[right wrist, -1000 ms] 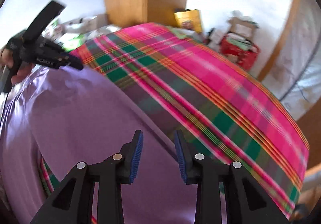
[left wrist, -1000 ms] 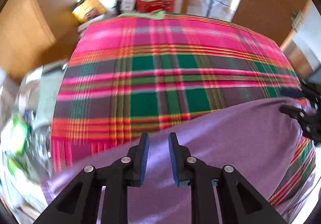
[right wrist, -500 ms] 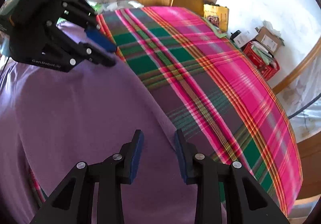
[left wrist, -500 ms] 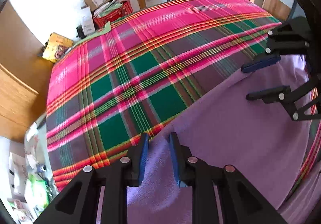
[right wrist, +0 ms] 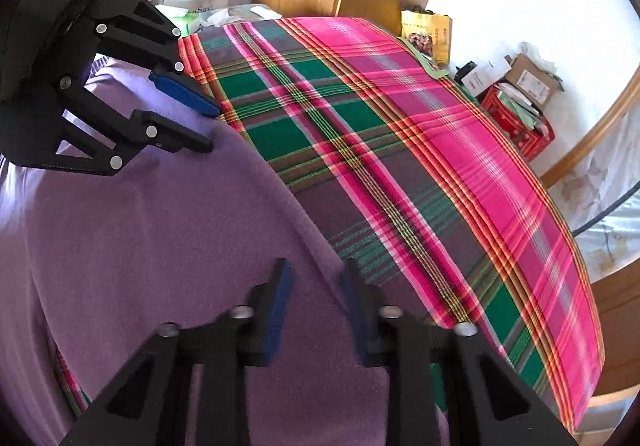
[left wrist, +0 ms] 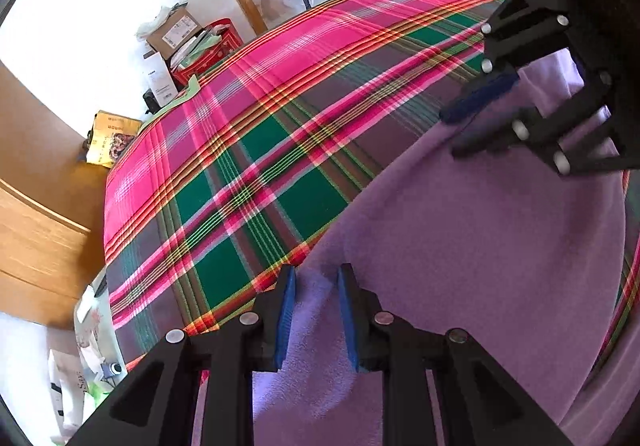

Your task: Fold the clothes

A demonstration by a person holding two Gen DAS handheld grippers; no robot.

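Left wrist view is showing one purple garment lying across one plaid blanket, orientation unclear; two grippers, left gripper and right gripper, are hovering spread.

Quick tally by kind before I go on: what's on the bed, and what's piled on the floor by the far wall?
Purple garment: 1
Plaid bedspread: 1
Tools over the garment: 2, left tool and right tool
Red crate: 1
Cardboard box: 1
Yellow bag: 1
Total: 7
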